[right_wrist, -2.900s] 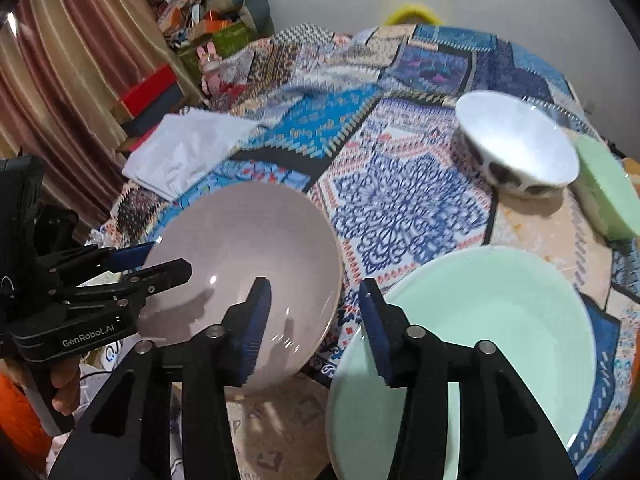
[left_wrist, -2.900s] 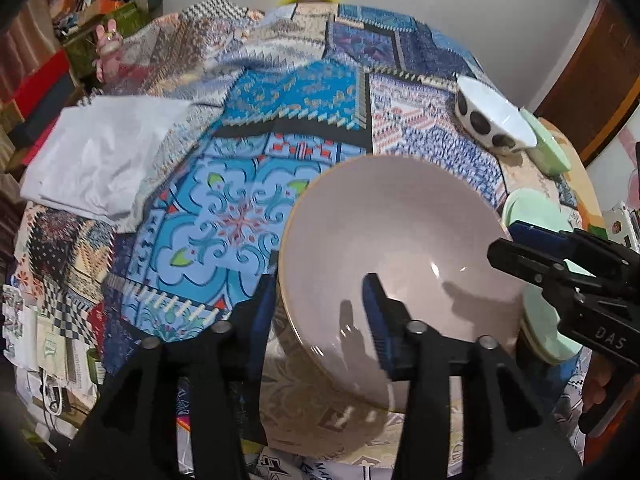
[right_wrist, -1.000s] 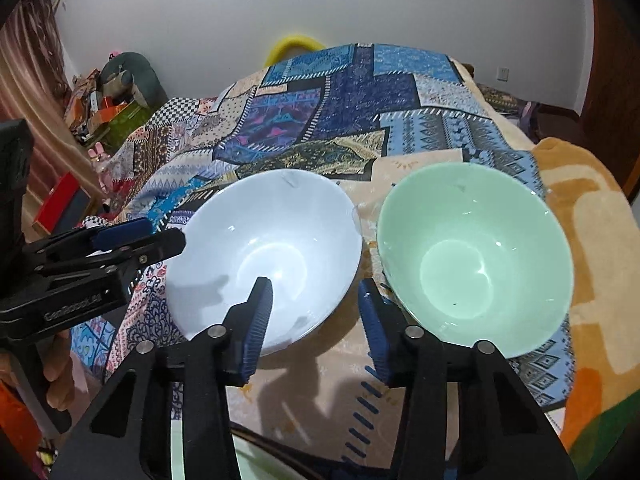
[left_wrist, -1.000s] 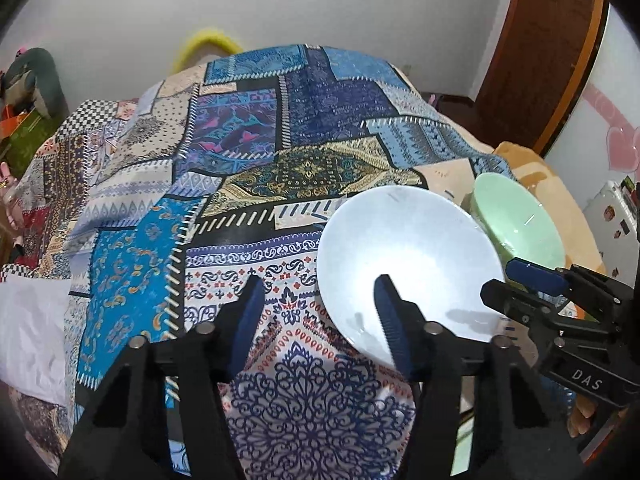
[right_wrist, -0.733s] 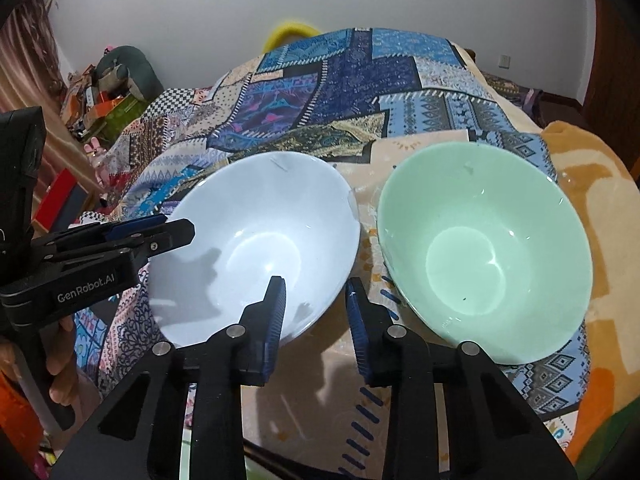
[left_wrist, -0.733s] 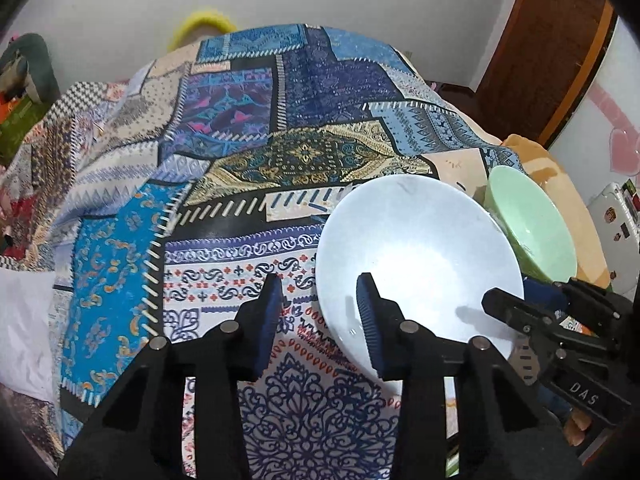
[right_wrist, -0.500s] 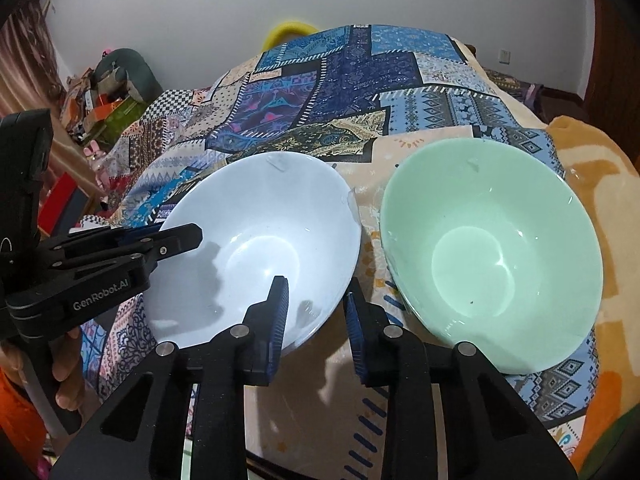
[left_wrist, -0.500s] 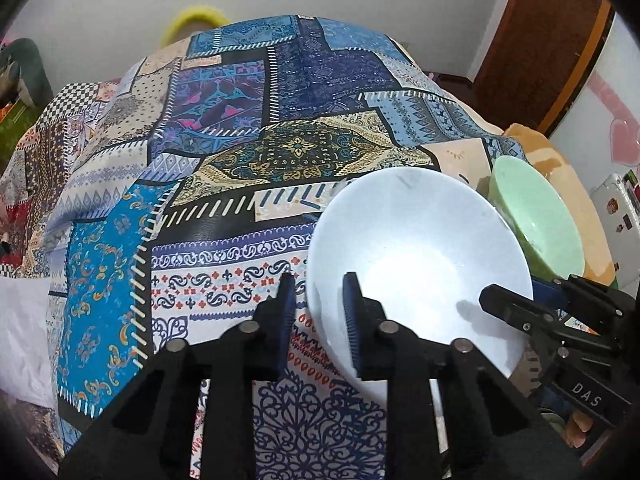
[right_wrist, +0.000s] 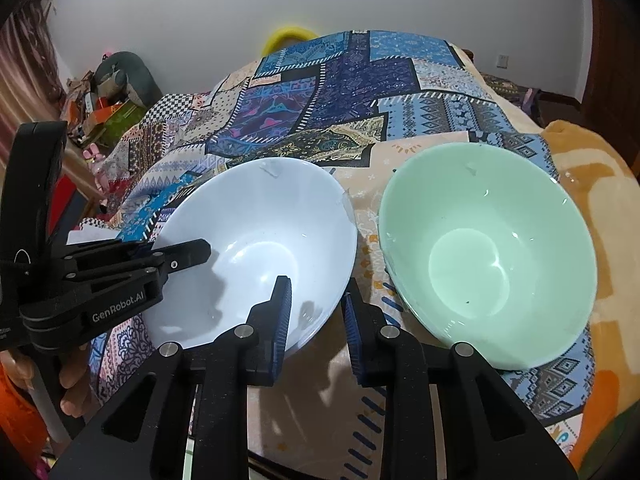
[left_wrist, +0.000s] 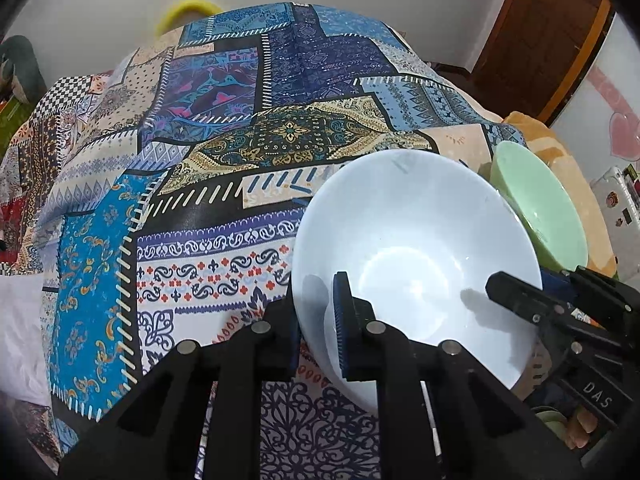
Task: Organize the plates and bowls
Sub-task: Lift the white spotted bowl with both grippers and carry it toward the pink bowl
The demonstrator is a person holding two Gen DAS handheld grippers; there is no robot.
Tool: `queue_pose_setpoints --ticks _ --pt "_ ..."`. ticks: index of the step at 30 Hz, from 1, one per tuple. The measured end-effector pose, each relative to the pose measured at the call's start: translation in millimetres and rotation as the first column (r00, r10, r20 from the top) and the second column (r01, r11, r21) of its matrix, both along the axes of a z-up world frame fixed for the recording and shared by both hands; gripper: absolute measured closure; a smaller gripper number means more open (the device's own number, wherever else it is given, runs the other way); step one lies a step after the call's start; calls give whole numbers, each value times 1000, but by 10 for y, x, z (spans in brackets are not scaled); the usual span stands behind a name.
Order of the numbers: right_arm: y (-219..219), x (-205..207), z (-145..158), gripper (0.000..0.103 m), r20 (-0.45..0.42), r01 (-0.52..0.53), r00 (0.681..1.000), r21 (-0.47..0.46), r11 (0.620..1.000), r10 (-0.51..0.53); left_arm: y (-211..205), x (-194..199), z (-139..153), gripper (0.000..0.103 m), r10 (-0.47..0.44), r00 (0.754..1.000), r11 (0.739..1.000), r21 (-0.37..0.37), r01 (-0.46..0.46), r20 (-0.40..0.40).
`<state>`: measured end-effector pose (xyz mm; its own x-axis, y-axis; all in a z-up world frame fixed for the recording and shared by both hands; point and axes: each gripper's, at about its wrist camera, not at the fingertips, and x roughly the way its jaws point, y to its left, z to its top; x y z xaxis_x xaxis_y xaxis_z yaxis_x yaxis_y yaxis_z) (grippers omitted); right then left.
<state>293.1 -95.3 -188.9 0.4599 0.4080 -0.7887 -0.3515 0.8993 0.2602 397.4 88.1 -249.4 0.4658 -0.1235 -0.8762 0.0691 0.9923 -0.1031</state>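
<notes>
White bowl [left_wrist: 416, 240] rim between both jaws

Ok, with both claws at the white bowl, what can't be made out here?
- Outside and base of the white bowl: both views, hidden by its own wall.
- Outer pad of the left claw, shut on the rim: left wrist view, behind the rim.
- Grip of the right claw: its jaws have just been closing around the rim; right wrist view, unclear whether the pads press yet.
- Near side of the green bowl: left wrist view, behind the white bowl.
</notes>
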Motion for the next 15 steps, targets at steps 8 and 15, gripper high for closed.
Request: queue_pose_setpoints --ticks 8,15 --pt "-42 -135 157 80 21 -4 1000 0 1000 4 -58 -214 161 90 1 1000 1000 -3 -1 18" --pt "-76 -279 335 80 45 -1 999 12 1000 0 -100 -441 415 90 0 999 1000 1 0 53"
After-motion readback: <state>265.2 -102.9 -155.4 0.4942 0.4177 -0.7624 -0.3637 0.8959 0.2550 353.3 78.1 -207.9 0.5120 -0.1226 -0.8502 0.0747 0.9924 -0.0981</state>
